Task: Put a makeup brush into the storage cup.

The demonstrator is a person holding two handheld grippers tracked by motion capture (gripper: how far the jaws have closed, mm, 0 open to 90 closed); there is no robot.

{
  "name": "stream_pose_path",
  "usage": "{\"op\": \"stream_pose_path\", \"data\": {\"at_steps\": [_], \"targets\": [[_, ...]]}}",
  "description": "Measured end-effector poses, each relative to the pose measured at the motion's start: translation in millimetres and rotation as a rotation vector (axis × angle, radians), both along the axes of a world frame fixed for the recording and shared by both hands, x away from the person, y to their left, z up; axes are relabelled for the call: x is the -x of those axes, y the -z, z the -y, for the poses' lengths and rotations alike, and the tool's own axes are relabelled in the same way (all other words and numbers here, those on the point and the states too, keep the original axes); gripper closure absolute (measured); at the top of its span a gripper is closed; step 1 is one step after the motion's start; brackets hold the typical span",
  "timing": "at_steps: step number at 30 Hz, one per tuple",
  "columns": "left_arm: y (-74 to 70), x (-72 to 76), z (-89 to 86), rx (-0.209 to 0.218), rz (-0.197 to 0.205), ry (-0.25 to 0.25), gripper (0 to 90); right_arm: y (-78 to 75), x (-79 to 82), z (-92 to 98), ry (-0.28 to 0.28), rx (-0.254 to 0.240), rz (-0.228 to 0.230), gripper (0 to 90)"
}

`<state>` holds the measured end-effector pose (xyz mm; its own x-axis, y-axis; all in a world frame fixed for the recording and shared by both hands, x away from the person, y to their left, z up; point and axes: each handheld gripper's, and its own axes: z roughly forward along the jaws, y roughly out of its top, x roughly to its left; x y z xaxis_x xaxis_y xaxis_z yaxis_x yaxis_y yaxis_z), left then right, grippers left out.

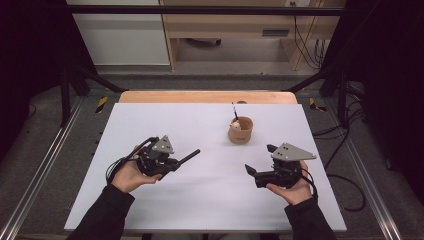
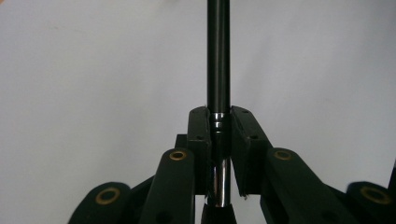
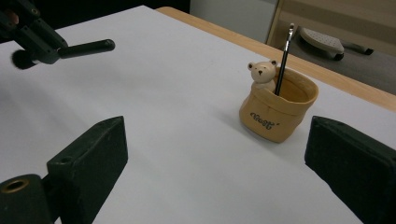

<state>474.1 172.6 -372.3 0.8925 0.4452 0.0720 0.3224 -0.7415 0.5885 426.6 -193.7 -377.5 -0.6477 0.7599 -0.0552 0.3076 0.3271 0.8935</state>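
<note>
Left gripper (image 1: pixel 172 161) at table's (image 1: pixel 150 125) 8 o'clock, jaws clamped on black pen (image 1: pixel 187 157), pointing toward 2 o'clock. Bear-faced pot (image 1: pixel 240 130) at 1 o'clock, thin brush (image 1: pixel 234 113) standing inside. Right gripper (image 1: pixel 260 161) at 4 o'clock, jaws wide apart, empty. Bare table between pen tip and pot.

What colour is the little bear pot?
Tan-yellow pot, with a white bear; clearest in the right gripper view.

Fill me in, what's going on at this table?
A person works two handheld tongs over a white table. The left tongs are shut on a black pen, holding it just above the table. The right tongs are open and empty, facing a tan bear-shaped pen cup that already has one slim pen standing in it.
</note>
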Motion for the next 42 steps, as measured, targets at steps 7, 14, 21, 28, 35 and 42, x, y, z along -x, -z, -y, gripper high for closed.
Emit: {"op": "stream_pose_path", "data": {"at_steps": [7,14,21,28,35,42], "targets": [[-1.0,2.0,9.3,0.009,-0.005,0.032,78.4,-2.4,-1.2,-15.1,-0.035,0.049,-0.004,6.8],[-0.1,3.6,20.4,0.001,-0.011,0.066,78.4,-5.3,-1.4,-29.3,-0.076,0.11,-0.013,7.4],[0.6,5.5,29.3,-0.002,-0.021,0.099,78.4,-8.8,0.1,-41.7,-0.118,0.174,-0.013,7.4],[3.3,5.8,34.9,-0.019,-0.029,0.122,78.4,-12.8,3.3,-52.3,-0.149,0.254,-0.004,7.5],[2.9,6.5,40.2,-0.035,-0.036,0.146,78.4,-16.1,4.7,-60.5,-0.179,0.318,-0.003,7.6],[2.2,8.5,45.7,-0.022,-0.042,0.173,78.4,-19.5,5.8,-70.0,-0.217,0.388,-0.005,7.9]]}}
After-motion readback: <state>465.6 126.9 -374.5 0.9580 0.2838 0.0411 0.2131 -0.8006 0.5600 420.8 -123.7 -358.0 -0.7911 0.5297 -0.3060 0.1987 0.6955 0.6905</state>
